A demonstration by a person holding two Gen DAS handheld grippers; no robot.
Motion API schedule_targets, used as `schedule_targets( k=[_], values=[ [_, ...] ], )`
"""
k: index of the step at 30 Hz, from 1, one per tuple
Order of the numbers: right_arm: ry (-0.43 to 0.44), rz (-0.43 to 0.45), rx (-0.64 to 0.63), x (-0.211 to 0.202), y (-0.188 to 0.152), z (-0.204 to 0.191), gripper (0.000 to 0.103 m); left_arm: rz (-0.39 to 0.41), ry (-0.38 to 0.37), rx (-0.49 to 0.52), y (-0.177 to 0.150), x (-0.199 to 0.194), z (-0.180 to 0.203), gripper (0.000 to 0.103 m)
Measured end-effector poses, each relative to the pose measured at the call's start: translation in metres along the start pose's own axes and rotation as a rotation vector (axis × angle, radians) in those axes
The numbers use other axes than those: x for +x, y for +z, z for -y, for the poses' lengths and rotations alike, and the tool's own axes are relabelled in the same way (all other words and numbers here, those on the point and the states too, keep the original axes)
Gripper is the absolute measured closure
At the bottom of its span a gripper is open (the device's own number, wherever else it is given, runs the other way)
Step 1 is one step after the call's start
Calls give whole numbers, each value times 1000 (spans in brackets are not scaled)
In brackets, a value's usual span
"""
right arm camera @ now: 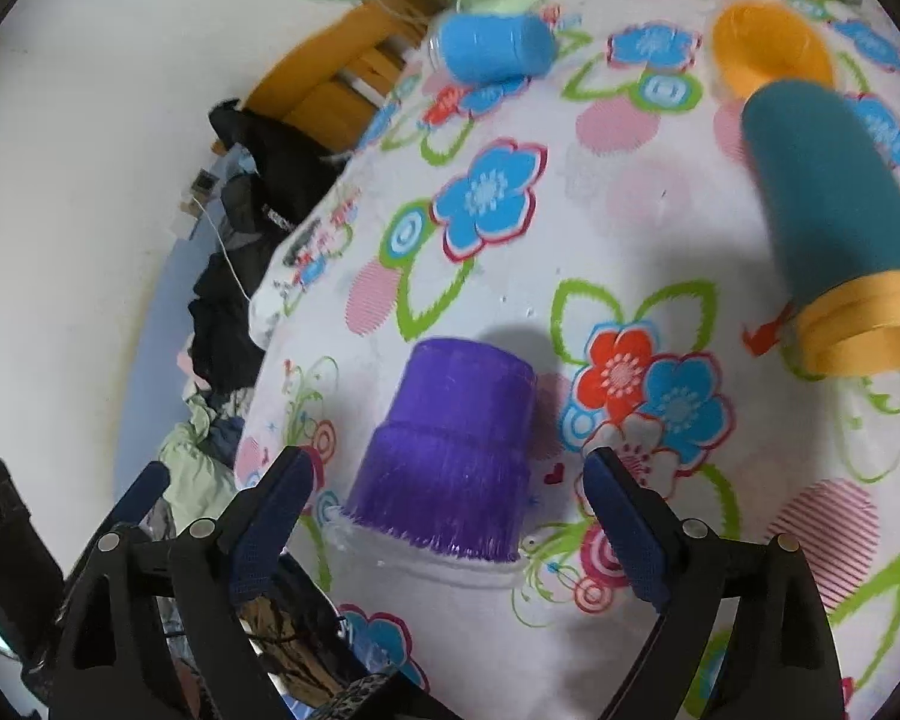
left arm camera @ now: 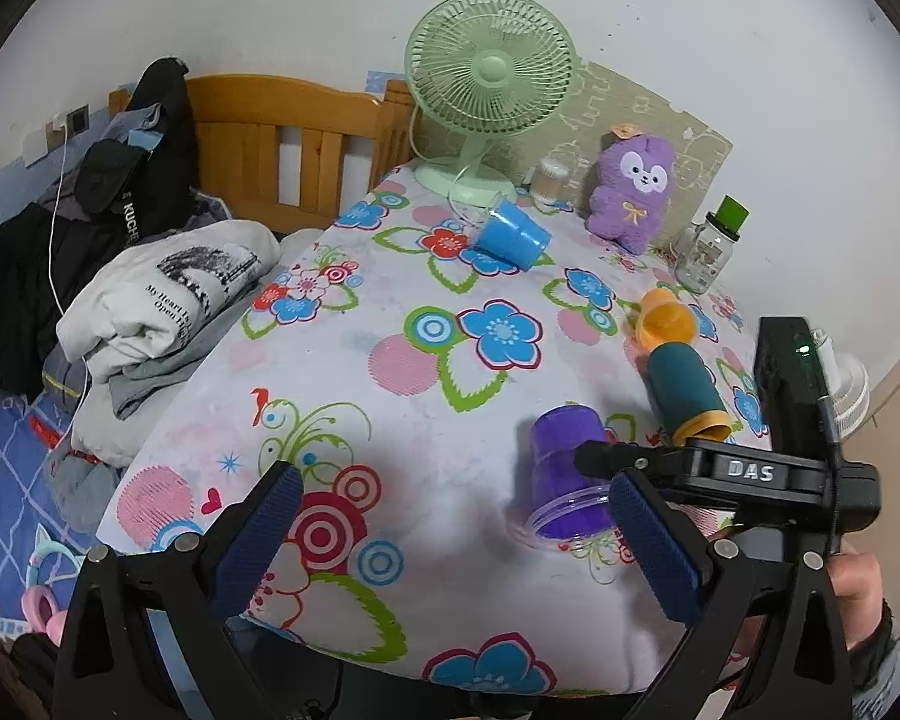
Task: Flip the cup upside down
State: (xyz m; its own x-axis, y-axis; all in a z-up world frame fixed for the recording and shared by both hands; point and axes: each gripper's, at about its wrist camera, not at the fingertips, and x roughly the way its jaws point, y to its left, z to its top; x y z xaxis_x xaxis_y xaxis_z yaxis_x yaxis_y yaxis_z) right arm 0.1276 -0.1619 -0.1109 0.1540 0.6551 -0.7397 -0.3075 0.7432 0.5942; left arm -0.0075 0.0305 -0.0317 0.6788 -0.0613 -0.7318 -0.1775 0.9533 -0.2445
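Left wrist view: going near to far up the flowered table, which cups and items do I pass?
Purple cup lying on its side, then teal cup, orange cup, blue cup tipped over, and the green fan at the back by the wall.

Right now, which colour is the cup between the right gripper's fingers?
Purple cup, seen best in the right wrist view.

A purple cup (right arm camera: pixel 450 450), a blue cup (right arm camera: pixel 492 48) and an orange cup (right arm camera: pixel 768 42) lie on a white bench cloth (left arm camera: pixel 390 420) patterned with bright flowers; the fan (left arm camera: pixel 489 69) is pale green.
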Motion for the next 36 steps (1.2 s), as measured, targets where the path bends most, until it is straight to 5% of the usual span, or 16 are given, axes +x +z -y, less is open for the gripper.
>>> schedule_targets(
  k=[11,21,28,31,36],
  values=[
    [-34,164,77,-76,-22,45,5,-52,-41,109,36,25,36,0],
    [-7,203,156,-95,-50,85,5,-295,-122,147,53,104,74,0],
    [21,217,161,-97,-54,93,5,-429,-83,147,43,150,84,2],
    [29,215,177,-96,-54,99,5,-472,-110,130,41,161,85,9],
    [33,221,172,-97,-56,101,5,-526,-123,96,38,171,82,41]
  ],
)
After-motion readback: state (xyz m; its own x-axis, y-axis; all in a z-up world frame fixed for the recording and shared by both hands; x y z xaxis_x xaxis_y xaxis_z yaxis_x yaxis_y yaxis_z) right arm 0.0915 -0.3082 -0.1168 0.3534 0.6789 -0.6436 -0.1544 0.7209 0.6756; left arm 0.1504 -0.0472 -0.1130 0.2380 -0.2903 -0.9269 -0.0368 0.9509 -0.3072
